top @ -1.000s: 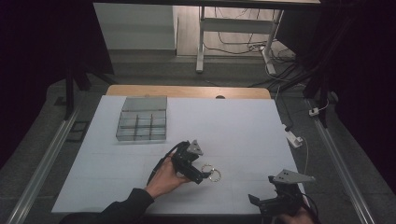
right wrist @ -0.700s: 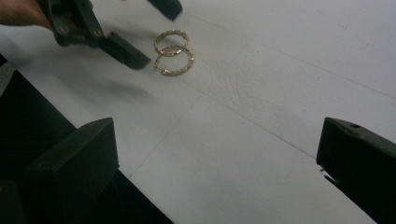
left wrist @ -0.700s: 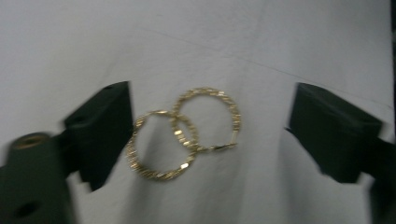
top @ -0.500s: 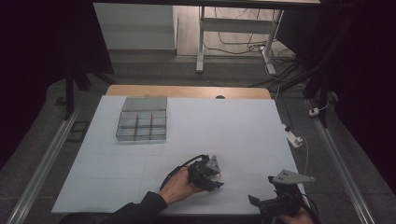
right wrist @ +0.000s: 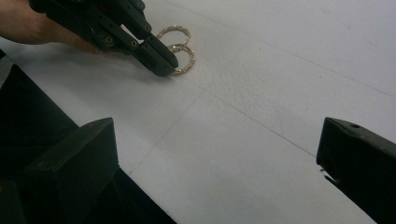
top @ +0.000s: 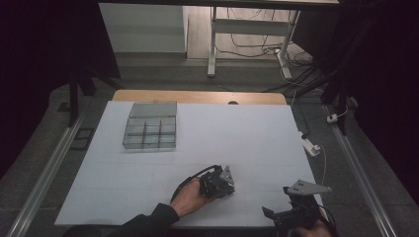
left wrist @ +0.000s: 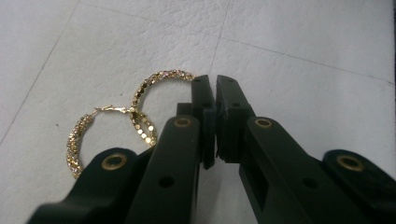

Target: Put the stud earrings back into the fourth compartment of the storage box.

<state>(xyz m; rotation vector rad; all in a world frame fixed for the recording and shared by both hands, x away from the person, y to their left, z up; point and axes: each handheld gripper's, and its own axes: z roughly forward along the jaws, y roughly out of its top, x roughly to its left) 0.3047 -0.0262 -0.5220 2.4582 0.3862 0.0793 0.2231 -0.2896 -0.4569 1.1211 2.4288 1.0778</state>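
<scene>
While the right gripper (top: pixel 296 213) rests spread, the left gripper (left wrist: pixel 215 86), jaws nearly together, touches gold hoop earrings (left wrist: pixel 140 109) on the counter (top: pixel 247 133).

Our left hand-held gripper (top: pixel 221 182) low and reaching forward, jaws nearly closed, our right hand-held gripper (top: pixel 291 215) near us, jaws wide apart

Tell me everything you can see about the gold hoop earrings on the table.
The gold hoop earrings are two thin hoops studded with small sparkling stones, metal by the look. They lie flat and overlapping on the white table, near its front edge. The left gripper is shut, jaws on the rim of one hoop. The right gripper is open, well away.
</scene>
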